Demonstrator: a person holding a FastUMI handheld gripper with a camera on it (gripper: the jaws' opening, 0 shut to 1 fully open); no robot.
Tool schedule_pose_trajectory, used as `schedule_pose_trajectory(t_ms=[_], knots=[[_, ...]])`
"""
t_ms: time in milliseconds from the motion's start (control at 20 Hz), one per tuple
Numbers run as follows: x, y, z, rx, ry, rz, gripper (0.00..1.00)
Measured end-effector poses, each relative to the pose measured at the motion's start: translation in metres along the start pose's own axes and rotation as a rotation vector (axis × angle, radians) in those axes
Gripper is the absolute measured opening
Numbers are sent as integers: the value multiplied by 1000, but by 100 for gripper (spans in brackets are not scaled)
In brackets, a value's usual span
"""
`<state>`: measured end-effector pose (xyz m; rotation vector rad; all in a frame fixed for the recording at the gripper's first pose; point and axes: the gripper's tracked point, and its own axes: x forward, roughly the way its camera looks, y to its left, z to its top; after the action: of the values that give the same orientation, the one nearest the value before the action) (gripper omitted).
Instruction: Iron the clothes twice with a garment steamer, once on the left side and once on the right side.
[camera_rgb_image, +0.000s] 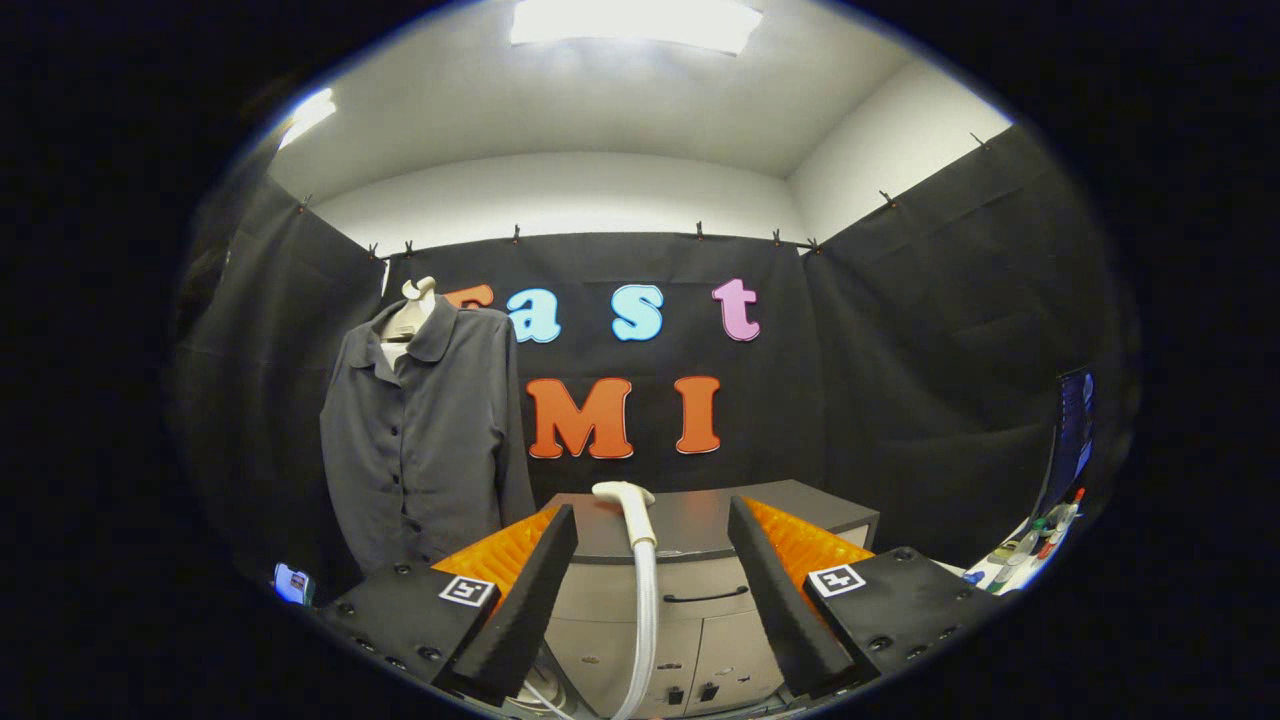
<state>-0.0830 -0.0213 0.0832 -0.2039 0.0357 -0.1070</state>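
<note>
A dark grey button-up shirt (425, 440) hangs on a pale mannequin torso (412, 310), to the left of and beyond the fingers. The white garment steamer head (622, 493) stands upright on its white hose (645, 600), level with the front edge of the grey cabinet top. It shows in the gap between the two fingers, and neither finger touches it. My gripper (652, 512) is open, its fingers spread wide on either side of the hose.
A grey cabinet (790, 515) with a drawer and two doors stands straight ahead, behind the steamer. At the right stand a screen (1072, 430) and a table edge with small bottles (1040, 535). A small device (292, 583) lies low at the left, below the shirt.
</note>
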Motion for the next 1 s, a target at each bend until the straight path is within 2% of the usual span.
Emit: schedule_pose_trajectory(t_ms=[300,1000], knots=[[6,1,-3,46,17,-4,98],[15,20,-13,46,36,22,98]])
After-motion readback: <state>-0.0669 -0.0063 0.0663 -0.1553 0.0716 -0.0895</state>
